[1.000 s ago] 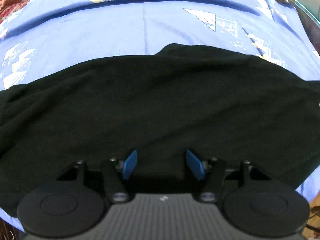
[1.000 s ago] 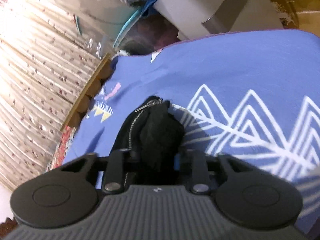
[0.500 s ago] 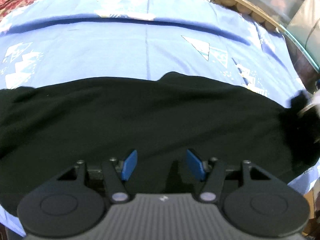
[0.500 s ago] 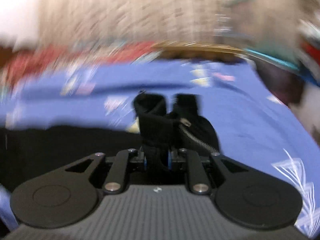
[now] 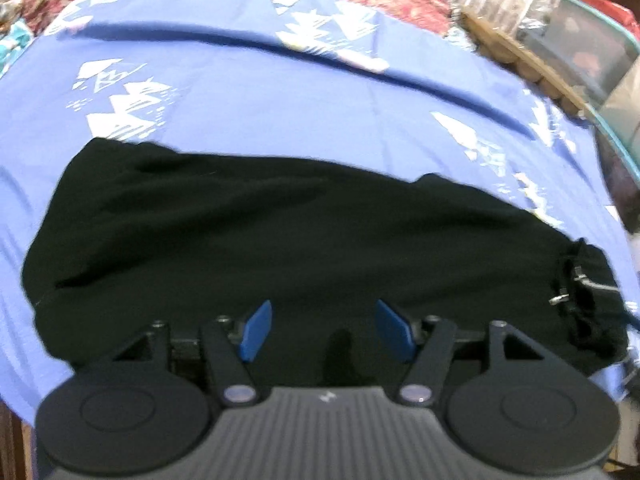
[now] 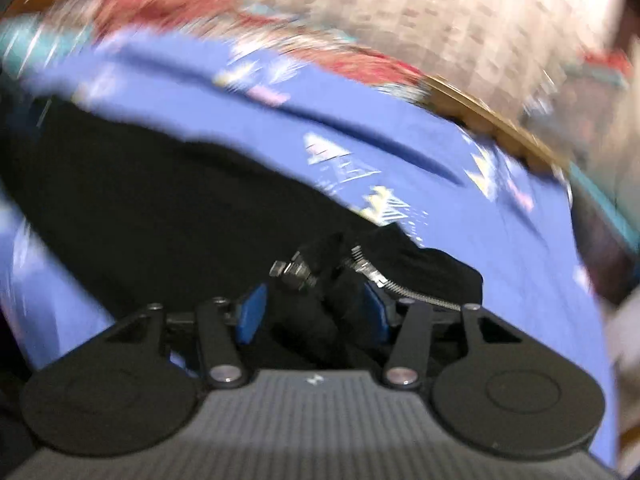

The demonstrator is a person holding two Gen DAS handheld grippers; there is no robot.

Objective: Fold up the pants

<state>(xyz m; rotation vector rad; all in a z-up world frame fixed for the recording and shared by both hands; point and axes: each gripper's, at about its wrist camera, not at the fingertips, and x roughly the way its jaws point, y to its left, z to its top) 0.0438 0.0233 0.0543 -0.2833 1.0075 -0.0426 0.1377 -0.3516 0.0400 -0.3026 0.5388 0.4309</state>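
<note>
Right wrist view: the pants are spread on the bed; the right gripper, opening, is loosed around the zipper end, which could snag and undo the fold. The left gripper is released, empty.

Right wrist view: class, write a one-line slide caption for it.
Right gripper, jaws opening, with the zippered end of black pants between its pads, above a blue patterned sheet.
</note>
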